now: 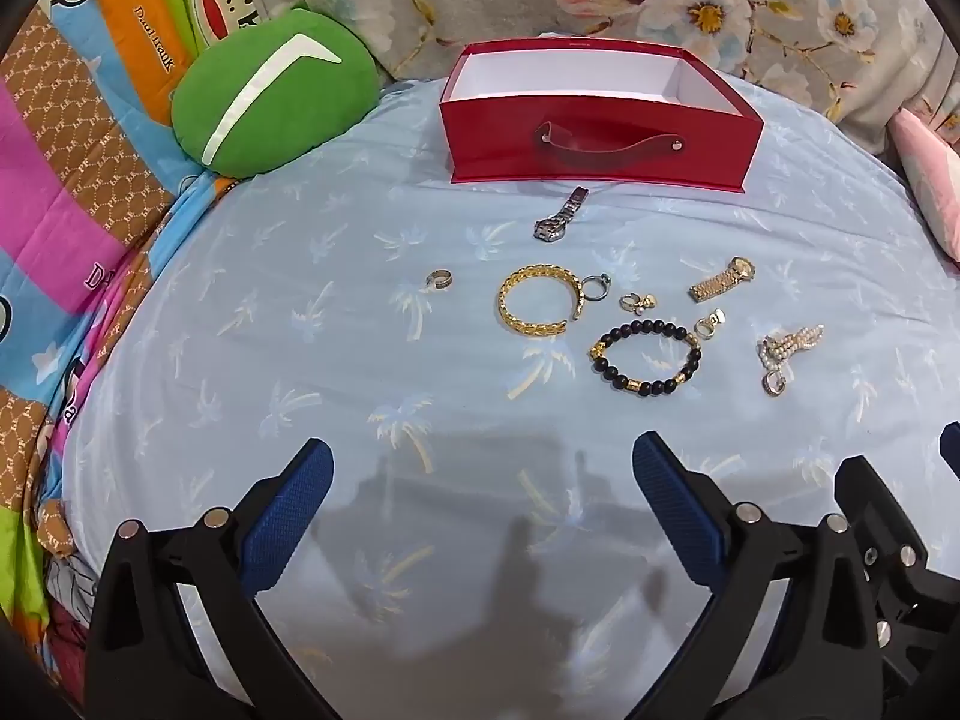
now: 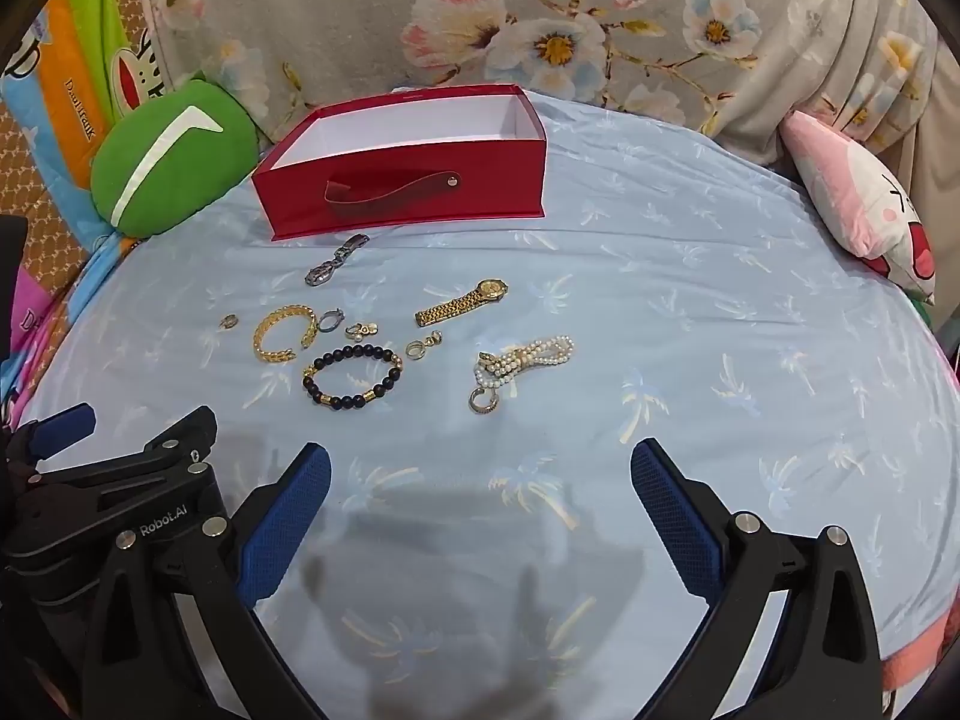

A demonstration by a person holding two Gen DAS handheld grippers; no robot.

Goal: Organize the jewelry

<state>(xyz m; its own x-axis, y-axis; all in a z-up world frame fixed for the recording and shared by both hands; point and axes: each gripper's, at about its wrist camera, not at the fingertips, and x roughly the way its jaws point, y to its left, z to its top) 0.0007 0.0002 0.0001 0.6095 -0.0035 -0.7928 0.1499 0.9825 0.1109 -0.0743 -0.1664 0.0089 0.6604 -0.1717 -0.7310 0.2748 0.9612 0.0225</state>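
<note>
**Inspector:** Progress? **Assistant:** None evident. The red box (image 1: 600, 138), top centre, shows a bare white interior; the jewelry (image 1: 624, 312) lies loose mid-frame on the blue sheet (image 1: 240, 360). The left gripper (image 1: 483, 480) and the right gripper (image 2: 480, 480) both gape wide, holding nothing.

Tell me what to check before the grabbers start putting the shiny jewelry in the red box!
1. Left gripper open with nothing in it: ok.
2. Right gripper open with nothing in it: ok.
3. Red box open on top, white inside showing: ok.
4. Box has nothing in it: cannot tell, its front wall hides the floor.
5. Black bead bracelet lies apart from the gold bangle: ok.
6. Pearl strand untangled: not ok, bunched up with a ring.
</note>
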